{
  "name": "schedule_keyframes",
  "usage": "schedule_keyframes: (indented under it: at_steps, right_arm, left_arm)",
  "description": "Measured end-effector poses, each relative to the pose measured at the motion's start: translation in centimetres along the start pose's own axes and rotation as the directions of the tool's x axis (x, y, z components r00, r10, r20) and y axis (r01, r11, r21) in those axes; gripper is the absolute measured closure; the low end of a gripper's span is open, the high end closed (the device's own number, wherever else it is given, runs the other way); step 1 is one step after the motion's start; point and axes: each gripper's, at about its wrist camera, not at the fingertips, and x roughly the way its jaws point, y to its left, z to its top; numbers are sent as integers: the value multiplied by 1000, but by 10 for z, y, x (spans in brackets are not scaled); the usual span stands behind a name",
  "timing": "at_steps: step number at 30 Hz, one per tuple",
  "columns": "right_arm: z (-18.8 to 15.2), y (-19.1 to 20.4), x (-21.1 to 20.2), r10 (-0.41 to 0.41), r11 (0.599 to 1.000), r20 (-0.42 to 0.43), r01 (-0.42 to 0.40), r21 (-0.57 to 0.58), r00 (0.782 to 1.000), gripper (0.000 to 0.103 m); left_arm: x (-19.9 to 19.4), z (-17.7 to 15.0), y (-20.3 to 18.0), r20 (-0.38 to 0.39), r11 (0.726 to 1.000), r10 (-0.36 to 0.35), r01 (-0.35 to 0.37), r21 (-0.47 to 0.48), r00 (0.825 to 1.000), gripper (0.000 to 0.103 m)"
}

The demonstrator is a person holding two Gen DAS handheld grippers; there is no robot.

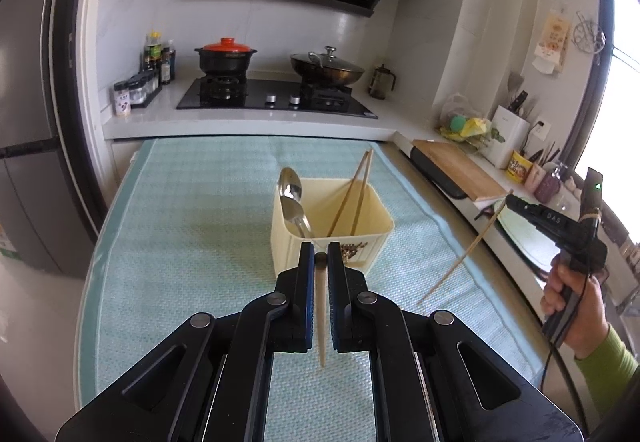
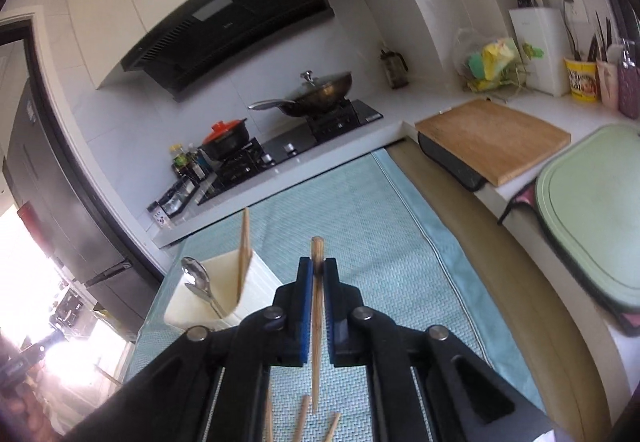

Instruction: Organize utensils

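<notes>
Two hand-held grippers work above a teal cloth (image 1: 192,242) in a kitchen, and each one is clamped on a single chopstick. In the left wrist view, the left gripper (image 1: 320,262) fills the lower centre of the frame, its jaws closed on a pale chopstick (image 1: 321,322) that runs down between the fingers toward the bottom of the frame. Just beyond its fingertips, at frame centre, a cream bin (image 1: 332,238) stands on the cloth. Inside it, two spoons (image 1: 291,198) lean against the left wall and two chopsticks (image 1: 354,194) lean toward the upper right, their tips rising above the rim. At the right edge of the same view, a hand grips the right gripper (image 1: 510,200), which pinches another chopstick (image 1: 464,254) near its top end; that stick slants down to the left, well apart from the bin. In the right wrist view, the right gripper (image 2: 318,268) sits at lower centre, jaws closed on its wooden chopstick (image 2: 316,326), whose top pokes out past the fingertips. The bin (image 2: 224,294) appears at lower left, holding the spoons (image 2: 198,282) and upright sticks (image 2: 243,254). More loose chopsticks (image 2: 300,420) lie on the cloth at the bottom edge. A stove with a pot and a wok sits in the upper half of both views.
</notes>
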Motion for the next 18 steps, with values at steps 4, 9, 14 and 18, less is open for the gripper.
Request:
schedule_keyframes:
  at_steps: [4, 9, 14, 18]
  right_arm:
    - [11, 25, -21, 21, 998, 63, -17, -62, 998, 102]
    - [18, 46, -34, 36, 993, 94, -24, -119, 995, 103]
    - [20, 46, -36, 31, 993, 62, -24, -117, 998, 102]
    - [15, 33, -10, 2, 992, -137, -19, -126, 991, 85]
  left_arm:
    - [-4, 4, -2, 13, 1000, -1, 1, 3, 1000, 99]
    - [-7, 9, -2, 25, 1000, -7, 7, 2, 1000, 99]
    - [-8, 8, -2, 26, 1000, -10, 10, 2, 1000, 99]
    - [-9, 6, 0, 22, 1000, -8, 8, 1, 1000, 99]
